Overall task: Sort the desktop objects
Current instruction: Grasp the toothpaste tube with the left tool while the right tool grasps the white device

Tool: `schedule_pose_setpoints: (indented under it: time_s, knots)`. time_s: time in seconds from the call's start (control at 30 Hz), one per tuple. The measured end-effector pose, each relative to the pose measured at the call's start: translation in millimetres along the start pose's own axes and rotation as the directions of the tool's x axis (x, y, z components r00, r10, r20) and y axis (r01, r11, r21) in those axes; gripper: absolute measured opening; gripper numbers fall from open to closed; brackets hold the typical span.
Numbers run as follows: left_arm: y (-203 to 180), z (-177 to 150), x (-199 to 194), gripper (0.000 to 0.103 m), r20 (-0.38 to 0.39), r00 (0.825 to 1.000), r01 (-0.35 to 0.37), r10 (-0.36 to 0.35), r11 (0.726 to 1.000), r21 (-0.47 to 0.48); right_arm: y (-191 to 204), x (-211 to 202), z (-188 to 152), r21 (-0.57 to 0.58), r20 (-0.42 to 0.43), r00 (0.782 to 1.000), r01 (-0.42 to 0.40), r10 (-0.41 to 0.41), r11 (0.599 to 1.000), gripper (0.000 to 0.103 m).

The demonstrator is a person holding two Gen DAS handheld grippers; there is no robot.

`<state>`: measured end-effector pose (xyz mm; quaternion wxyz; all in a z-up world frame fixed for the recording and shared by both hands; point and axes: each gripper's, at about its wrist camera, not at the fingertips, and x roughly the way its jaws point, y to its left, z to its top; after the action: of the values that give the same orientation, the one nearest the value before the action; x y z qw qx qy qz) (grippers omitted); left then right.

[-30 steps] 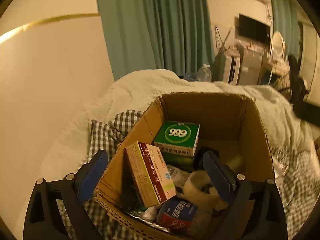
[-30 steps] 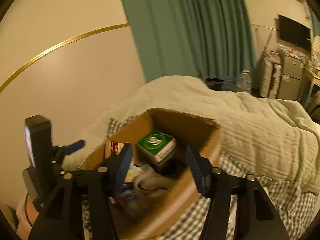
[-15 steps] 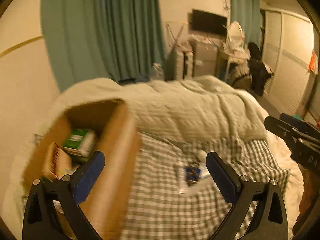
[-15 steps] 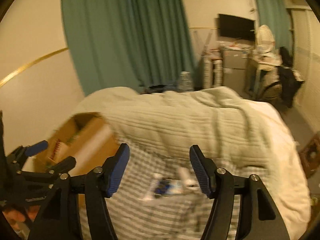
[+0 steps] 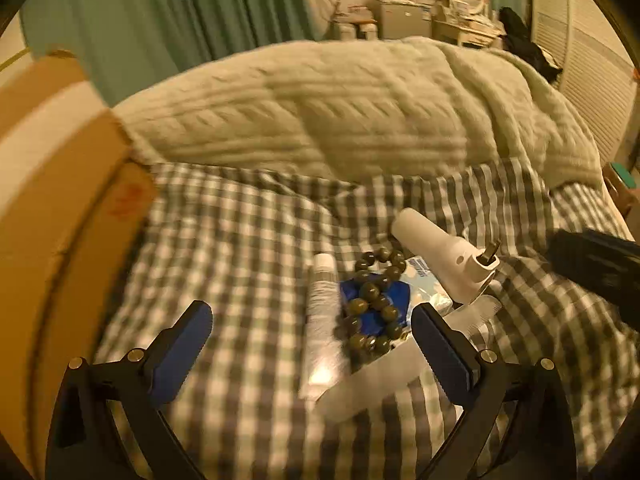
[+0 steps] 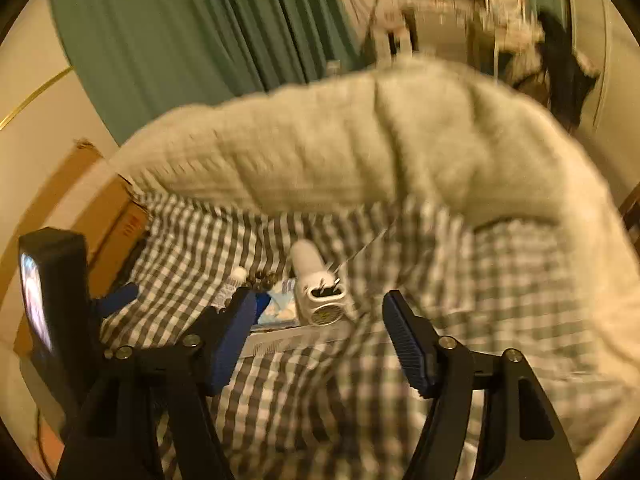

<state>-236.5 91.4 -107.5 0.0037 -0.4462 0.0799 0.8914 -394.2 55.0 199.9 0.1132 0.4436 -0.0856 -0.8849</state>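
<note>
The left gripper (image 5: 312, 340) is held with its two blue-padded fingers (image 5: 180, 354) spread wide apart and nothing between them, pointing forward and slightly downward. The right gripper (image 6: 320, 344) likewise has its fingers (image 6: 408, 346) parted with an empty gap, angled downward. In the right wrist view the left gripper's black body (image 6: 56, 304) shows at the left edge, one blue fingertip (image 6: 120, 298) poking out beside it; in the left wrist view a dark part of the right gripper (image 5: 592, 272) sits at the right edge.
</note>
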Motion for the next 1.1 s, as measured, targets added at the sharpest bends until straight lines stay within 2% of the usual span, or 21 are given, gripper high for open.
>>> schedule_pose_setpoints:
  time_s: [0.1,0.23,0.3,0.33,0.37,0.47,0.53,0.63,0.7,0.77,0.93,1.1]
  knots:
    - [-2.5,0.3,13.8,0.100,0.010,1.000,0.019,-0.020,1.000,0.015,0.1,40.0,1.4,0.027,-0.058,0.998,-0.020,0.022,0.999,0.057]
    - [-0.2,-3.8,29.6,0.087,-0.002,0.997,0.071,-0.071,0.997,0.028,-4.1,84.2,1.4,0.032,-0.093,0.996,-0.012,0.015,0.999,0.057]
    - [9.7,-7.8,40.3,0.081,-0.031,0.990,0.138,-0.139,0.990,-0.013,-12.0,102.4,-3.6,0.061,-0.121,0.992,-0.020,0.027,0.998,0.056]
    - [13.6,-8.2,42.8,0.076,-0.035,0.987,0.158,-0.159,0.987,-0.031,-16.0,111.6,-5.3,0.075,-0.144,0.989,-0.013,0.024,0.997,0.055]
    - [18.3,-7.9,44.9,0.066,-0.038,0.984,0.173,-0.175,0.983,-0.052,-18.3,117.1,-5.6,0.083,-0.152,0.988,-0.022,0.034,0.996,0.055]
    - [26.0,-7.0,48.1,0.047,-0.038,0.980,0.190,-0.194,0.978,-0.086,-11.7,129.0,-4.3,0.039,-0.175,0.984,-0.019,0.026,0.999,0.055]
    - [25.2,-8.7,49.7,0.037,-0.046,0.975,0.214,-0.219,0.973,-0.081,-8.9,135.5,-6.3,0.014,-0.181,0.983,-0.011,0.013,1.000,0.053]
    - [25.2,-10.9,43.0,0.032,-0.033,0.977,0.210,-0.213,0.975,-0.070,-8.8,135.0,-9.9,0.010,-0.175,0.984,-0.019,0.020,1.000,0.049]
    - [31.3,-11.5,37.3,0.019,-0.019,0.976,0.215,-0.218,0.972,-0.096,-6.4,130.7,-12.3,-0.004,-0.159,0.987,-0.013,0.012,1.000,0.048]
    - [44.0,-7.2,43.6,0.019,-0.012,0.969,0.245,-0.248,0.962,-0.122,-4.3,122.3,-16.3,-0.015,-0.130,0.992,-0.003,0.001,1.000,0.048]
    - [60.1,-8.2,24.5,0.017,0.043,0.969,0.246,-0.242,0.957,-0.152,-5.6,96.7,-23.2,0.004,-0.061,0.998,0.004,-0.004,1.000,0.048]
    - [73.1,-10.2,24.9,0.018,0.034,0.970,0.241,-0.239,0.954,-0.179,-11.0,77.8,-21.7,0.036,-0.022,1.000,-0.015,0.015,0.999,0.048]
